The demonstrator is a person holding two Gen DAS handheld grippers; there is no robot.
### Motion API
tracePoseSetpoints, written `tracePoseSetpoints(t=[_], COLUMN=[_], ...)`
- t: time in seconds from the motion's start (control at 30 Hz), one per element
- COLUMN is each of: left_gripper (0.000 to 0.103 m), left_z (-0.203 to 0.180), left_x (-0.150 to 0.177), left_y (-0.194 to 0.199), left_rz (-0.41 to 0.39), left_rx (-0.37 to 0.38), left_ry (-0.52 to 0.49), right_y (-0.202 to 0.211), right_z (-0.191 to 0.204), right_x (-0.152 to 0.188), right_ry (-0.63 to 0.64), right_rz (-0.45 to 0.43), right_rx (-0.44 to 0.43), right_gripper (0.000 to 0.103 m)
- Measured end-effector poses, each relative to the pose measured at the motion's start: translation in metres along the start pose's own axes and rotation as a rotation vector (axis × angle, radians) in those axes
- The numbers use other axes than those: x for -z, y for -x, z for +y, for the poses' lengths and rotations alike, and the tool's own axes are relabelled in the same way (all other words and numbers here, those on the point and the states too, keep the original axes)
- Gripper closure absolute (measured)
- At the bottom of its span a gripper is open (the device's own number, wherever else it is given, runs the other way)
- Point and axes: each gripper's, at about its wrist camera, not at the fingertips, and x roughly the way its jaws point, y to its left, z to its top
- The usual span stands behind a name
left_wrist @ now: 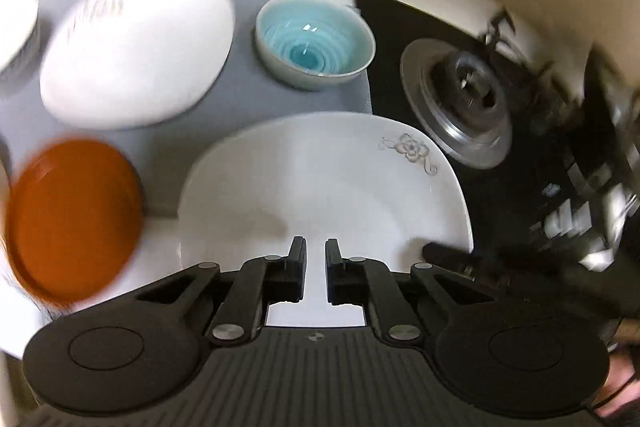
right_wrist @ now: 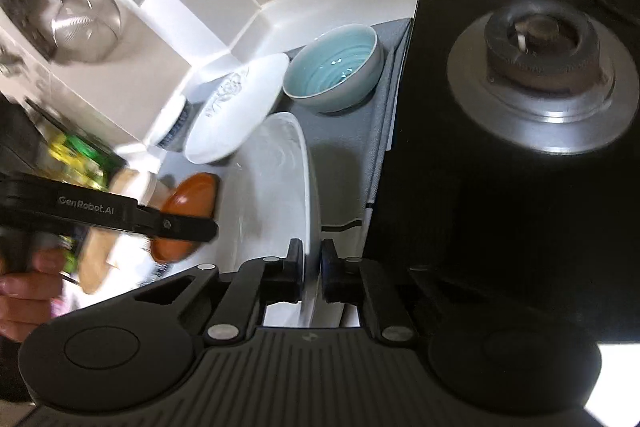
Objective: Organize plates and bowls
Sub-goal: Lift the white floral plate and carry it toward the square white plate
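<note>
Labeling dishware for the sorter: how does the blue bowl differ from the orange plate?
The blue bowl is deep with high walls; the orange plate is shallow and flat. The bowl is pale blue with concentric rings inside; the plate is plain orange. The bowl sits at the mat's far end beside the stove; the plate lies at the near left. Both are round, empty and ungripped.

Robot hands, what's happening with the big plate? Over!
Right gripper shut on big white plate, lifted on edge. Left gripper nearly closed, holding nothing. Blue bowl ahead.

Right gripper jaws pinching edge-on rim, left gripper jaws narrowly parted
</note>
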Motion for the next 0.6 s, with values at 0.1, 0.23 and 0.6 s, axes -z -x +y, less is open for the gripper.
tracePoseSetpoints(t=[0.1,0.23,0.6], left_gripper=[0.094,0.089,0.037], left_z=[0.018,0.057,0.089], left_x=[0.001,0.013,0.019], left_y=[-0.017,-0.025,-0.023], left_rz=[0.027,0.071,0.051], left_rx=[-0.008,-0.044,-0.015], left_ry=[0.064,0.142,0.272], right_y=[-0.018,-0.020,-0.017], right_z=[-0.021,-0.035,-0.035], right_x=[0.003,0.006,0.002], right_ry=[-0.054,-0.116,-0.127], right_rz=[0.021,0.012,0.034], right_rx=[0.049,0.015,0.013], right_gripper=[0.091,0.092,0.091])
